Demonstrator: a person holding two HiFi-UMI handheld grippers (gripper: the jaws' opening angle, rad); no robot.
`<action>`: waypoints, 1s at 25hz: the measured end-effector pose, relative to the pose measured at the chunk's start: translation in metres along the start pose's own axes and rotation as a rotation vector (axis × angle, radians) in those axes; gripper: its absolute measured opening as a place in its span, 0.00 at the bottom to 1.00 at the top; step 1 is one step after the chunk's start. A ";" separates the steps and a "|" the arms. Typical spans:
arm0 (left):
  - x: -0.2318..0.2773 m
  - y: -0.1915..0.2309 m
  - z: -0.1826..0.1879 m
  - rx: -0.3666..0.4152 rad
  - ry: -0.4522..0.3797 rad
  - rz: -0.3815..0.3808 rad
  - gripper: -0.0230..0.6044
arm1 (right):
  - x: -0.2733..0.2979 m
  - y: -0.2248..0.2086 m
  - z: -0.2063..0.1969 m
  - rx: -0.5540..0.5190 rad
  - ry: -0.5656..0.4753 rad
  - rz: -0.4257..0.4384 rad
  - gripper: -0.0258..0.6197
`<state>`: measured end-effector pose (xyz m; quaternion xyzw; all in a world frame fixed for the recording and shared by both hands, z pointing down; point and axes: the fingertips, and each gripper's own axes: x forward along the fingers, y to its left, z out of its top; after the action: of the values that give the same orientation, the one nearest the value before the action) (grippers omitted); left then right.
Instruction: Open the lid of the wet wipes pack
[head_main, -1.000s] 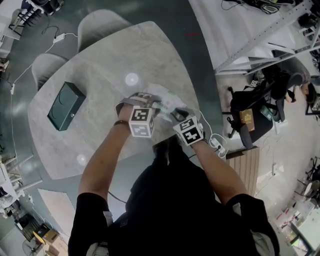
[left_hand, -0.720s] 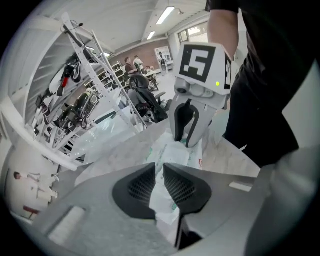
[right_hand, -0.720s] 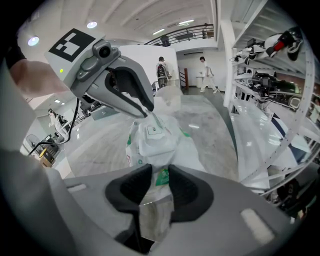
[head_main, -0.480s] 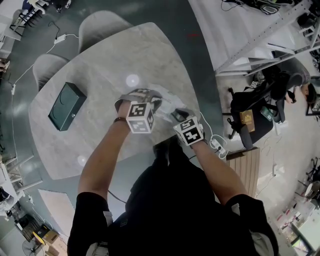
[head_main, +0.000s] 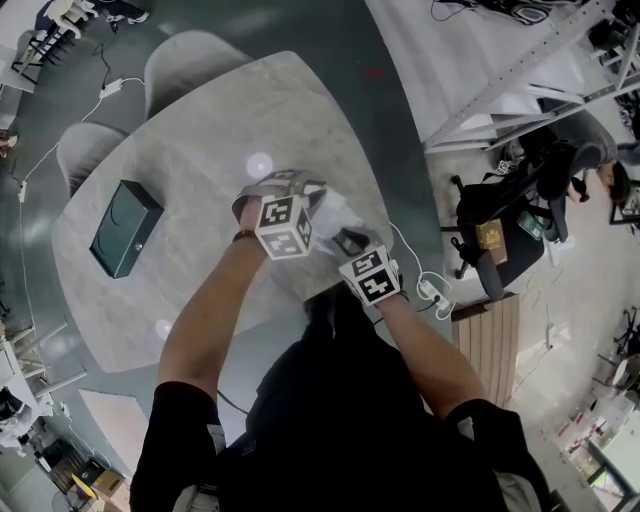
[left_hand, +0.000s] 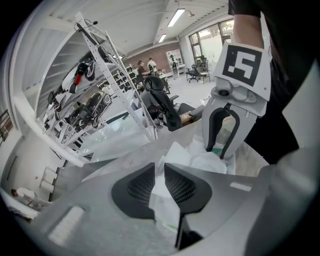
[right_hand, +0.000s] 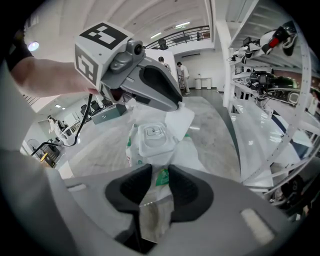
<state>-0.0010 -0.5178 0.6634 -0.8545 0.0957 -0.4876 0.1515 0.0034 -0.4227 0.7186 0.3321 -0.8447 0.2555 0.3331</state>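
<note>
**Head view.** Bench (head_main: 200, 140): pale marble, rounded corners. Wet wipes pack (head_main: 335, 212): at the bench's near right side, between the two tongs. Left tongs (head_main: 316, 198): at the pack's left side. Right tongs (head_main: 345, 238): at the pack's near end. Dark green box (head_main: 120, 225): on the bench, well to the left of the pack. Grey chair (head_main: 190, 55): past the bench's far edge, well apart from the pack.

**Left gripper view.** Left tongs: pads nearly together and opening, with a white sheet (left_hand: 162, 200) pressed between them. The sheet runs down to the pack. Whether it is a wipe or a wrapper fold cannot be told. Right tongs stand at the pack's opposite end.

**Right gripper view.** Right tongs: clamped on the pack's flat end seam. White lid (right_hand: 152, 136): on the pack's top face, just beyond the pads, lying flat and closed. Left tongs: above the pack's far end, with the white sheet at their tip.
</note>
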 end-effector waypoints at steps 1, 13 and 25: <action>0.005 0.002 0.000 0.003 0.003 -0.001 0.14 | 0.000 -0.001 0.000 0.003 -0.004 0.001 0.22; 0.031 0.011 -0.010 -0.160 -0.020 0.010 0.17 | 0.002 -0.005 -0.002 0.019 -0.029 0.006 0.22; -0.053 0.012 -0.021 -0.384 -0.121 0.127 0.21 | -0.024 0.006 -0.001 0.131 -0.019 0.000 0.22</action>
<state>-0.0465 -0.5161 0.6268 -0.8877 0.2312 -0.3975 0.0219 0.0131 -0.4090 0.7004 0.3554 -0.8293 0.3073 0.3026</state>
